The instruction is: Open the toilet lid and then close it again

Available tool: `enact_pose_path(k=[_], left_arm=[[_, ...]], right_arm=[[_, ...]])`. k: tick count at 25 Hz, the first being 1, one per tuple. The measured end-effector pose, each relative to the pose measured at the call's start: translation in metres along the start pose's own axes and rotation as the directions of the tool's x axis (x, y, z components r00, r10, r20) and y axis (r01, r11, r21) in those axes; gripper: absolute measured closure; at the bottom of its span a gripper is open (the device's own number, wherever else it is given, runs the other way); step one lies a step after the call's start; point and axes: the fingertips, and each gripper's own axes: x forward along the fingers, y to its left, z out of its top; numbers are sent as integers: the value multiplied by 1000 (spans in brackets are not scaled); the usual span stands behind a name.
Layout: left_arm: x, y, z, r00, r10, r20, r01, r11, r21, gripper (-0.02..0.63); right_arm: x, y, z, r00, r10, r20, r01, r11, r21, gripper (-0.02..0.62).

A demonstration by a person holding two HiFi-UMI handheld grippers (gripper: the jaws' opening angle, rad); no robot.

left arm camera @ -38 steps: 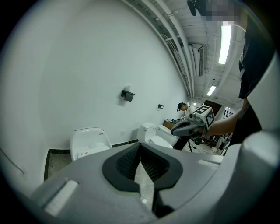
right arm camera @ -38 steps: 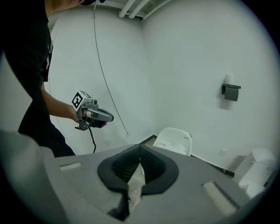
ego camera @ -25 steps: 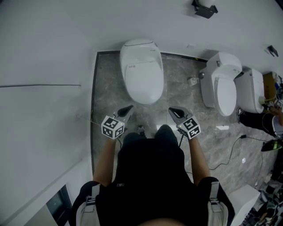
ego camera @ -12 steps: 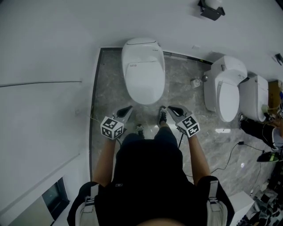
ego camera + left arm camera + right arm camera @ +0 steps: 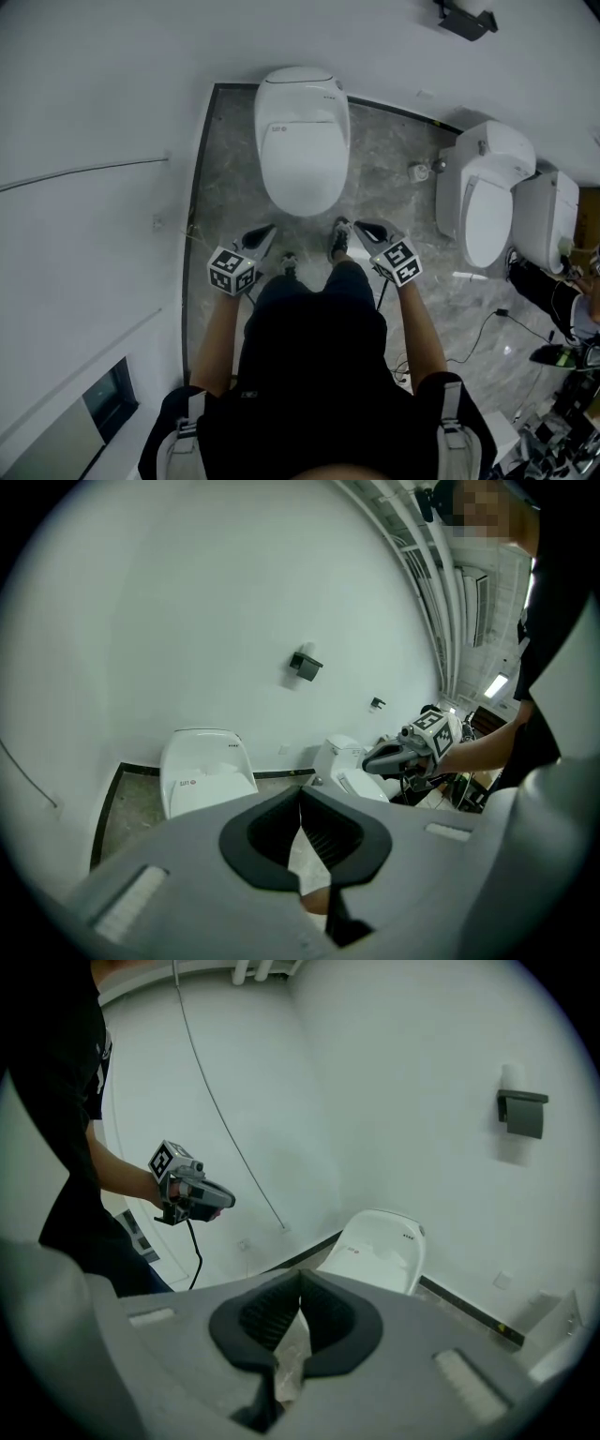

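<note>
A white toilet stands against the far wall with its lid down. It also shows in the left gripper view and in the right gripper view. My left gripper hovers short of the bowl's front left, jaws shut and empty. My right gripper hangs at the front right, also shut with nothing between its jaws. Neither touches the toilet. Each gripper camera sees the other gripper: the right gripper and the left gripper.
Two more white toilets stand to the right. A white wall closes the left side. A dark paper holder hangs on the far wall. My shoe is near the bowl; cables lie at right.
I have stepped closer to the toilet; a shoe now shows near the bowl. Both grippers have moved forward and a little lower, still shut. The lid stays down.
</note>
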Motion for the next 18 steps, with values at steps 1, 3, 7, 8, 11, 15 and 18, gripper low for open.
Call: enact_pose_path(k=[1,3,7,8,11,15,18], left_arm=[[4,3,3,1000,14,5,-14,1000,-15,595],[13,7,8,999,43,21,-42,998,-51,595],[34,13,16,995,96,41,-91,990,-104,595],[38,16,18,993,110,46,-104,988,-113,595],[45,24,20,986,150,71,-139,979,-149,595],[45,41,4,979,192,70,-173,960,-219,595],[51,63,-20,983,181,37,-166,952,-258,595]], right_arm=[[3,-4,-2,1000,15,-18,-16,1000,-13,592],[10,-6,-8,996,60,-64,-63,996,-57,592],[22,-9,-14,980,165,-114,-174,982,-78,592],[26,-11,-15,975,186,-120,-195,978,-73,592],[37,-11,-24,959,238,-154,-250,966,-62,592],[57,-7,-51,932,284,-226,-295,955,-16,592],[81,-11,-70,927,277,-254,-278,960,33,592]])
